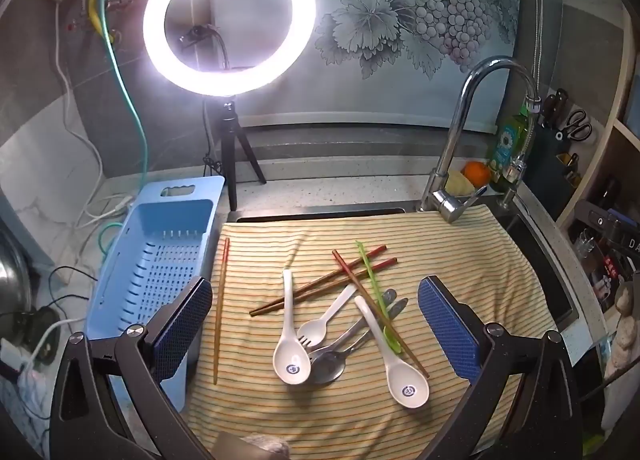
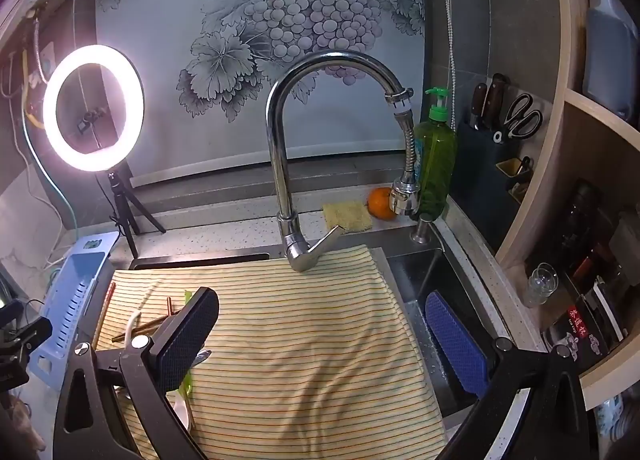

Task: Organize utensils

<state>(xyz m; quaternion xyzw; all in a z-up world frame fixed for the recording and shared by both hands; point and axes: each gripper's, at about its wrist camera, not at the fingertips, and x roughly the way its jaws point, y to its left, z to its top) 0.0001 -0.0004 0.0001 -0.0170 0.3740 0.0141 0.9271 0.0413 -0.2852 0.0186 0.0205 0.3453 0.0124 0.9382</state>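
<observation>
Two grippers hover released above our striped cloth (image 1: 460, 244): the left gripper (image 1: 316, 334) over the utensil pile (image 1: 340, 320) at the cloth's middle, the right gripper (image 2: 320, 344) over the cloth's bare right half. One chopstick (image 1: 221, 308) lies along the cloth's left edge, beside the blue basket (image 1: 160, 260).

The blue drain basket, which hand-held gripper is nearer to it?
Left. The left hand-held gripper has one finger beside the blue drain basket; the right hand-held gripper sits farther off.
</observation>
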